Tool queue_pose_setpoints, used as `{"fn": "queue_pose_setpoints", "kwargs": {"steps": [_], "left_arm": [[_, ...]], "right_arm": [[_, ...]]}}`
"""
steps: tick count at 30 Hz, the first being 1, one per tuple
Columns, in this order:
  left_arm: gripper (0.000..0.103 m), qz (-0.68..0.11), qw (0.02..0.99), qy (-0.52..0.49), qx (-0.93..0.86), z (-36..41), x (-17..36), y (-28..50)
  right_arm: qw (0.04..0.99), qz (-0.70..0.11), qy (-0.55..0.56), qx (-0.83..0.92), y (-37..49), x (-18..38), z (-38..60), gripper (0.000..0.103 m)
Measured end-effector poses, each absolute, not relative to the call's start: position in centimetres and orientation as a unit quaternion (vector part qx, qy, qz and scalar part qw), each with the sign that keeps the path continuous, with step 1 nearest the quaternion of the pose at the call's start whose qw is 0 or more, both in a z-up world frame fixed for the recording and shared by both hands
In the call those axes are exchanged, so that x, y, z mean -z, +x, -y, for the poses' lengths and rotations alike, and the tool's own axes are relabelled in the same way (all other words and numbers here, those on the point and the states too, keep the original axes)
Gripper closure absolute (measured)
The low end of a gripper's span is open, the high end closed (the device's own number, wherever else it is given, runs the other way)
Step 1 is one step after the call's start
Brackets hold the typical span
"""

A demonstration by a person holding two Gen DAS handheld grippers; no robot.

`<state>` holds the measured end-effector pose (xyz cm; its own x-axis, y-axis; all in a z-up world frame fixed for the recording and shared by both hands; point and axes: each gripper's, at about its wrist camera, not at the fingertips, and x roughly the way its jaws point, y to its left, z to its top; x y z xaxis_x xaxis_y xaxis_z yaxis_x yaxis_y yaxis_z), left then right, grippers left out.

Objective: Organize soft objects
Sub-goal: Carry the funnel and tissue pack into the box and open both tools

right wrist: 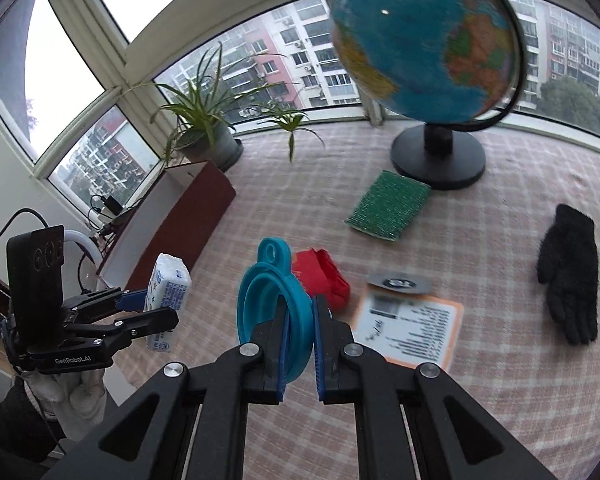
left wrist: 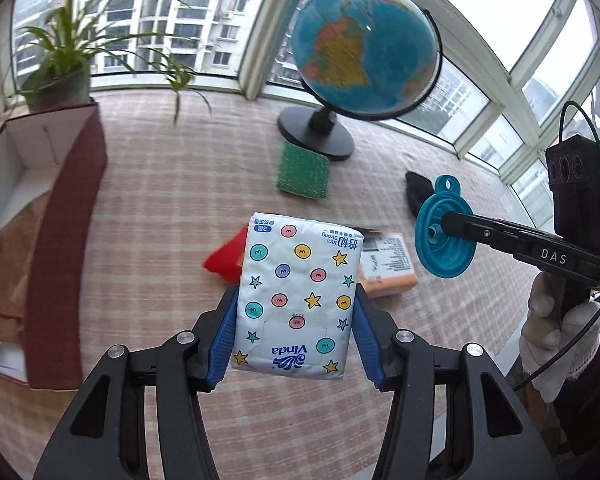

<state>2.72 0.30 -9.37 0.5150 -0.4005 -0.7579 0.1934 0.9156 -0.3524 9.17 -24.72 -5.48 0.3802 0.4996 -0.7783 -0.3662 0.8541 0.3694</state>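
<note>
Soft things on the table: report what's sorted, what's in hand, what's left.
Done: the box appears to hold only brown paper. In hand: the left gripper clamps a tissue pack; the right gripper clamps a blue funnel. Left on the table: green scrubber, black glove, red pouch, orange packet.

Checked tablecloth [right wrist: 500,240] w/ globe [right wrist: 436,160], green pad [right wrist: 388,206], black glove [right wrist: 568,276], red pouch [right wrist: 320,276], orange pack [right wrist: 412,324].

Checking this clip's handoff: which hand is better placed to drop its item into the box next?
Left, probably. The left gripper holds the tissue pack nearer the open box; the right gripper, with the blue funnel, is farther away.
</note>
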Motion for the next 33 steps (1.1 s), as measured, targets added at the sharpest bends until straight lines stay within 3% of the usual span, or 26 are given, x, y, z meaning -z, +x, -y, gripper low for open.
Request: {"fn": "queue_pose_setpoints", "kwargs": {"steps": [20,33], "left_arm": [[0.051,-0.408,0.906,-0.115,0.015,-19.3,5.8,5.6],[0.051,-0.440,0.889,-0.122,-0.019,-25.6,8.7,12.2]], "right_arm": [[0.831,-0.434,-0.021,-0.347,14.4,1.1,3.0,0.093],[0.817,-0.450,-0.046,-0.357,20.6,3.3,-7.5,0.093]]}}
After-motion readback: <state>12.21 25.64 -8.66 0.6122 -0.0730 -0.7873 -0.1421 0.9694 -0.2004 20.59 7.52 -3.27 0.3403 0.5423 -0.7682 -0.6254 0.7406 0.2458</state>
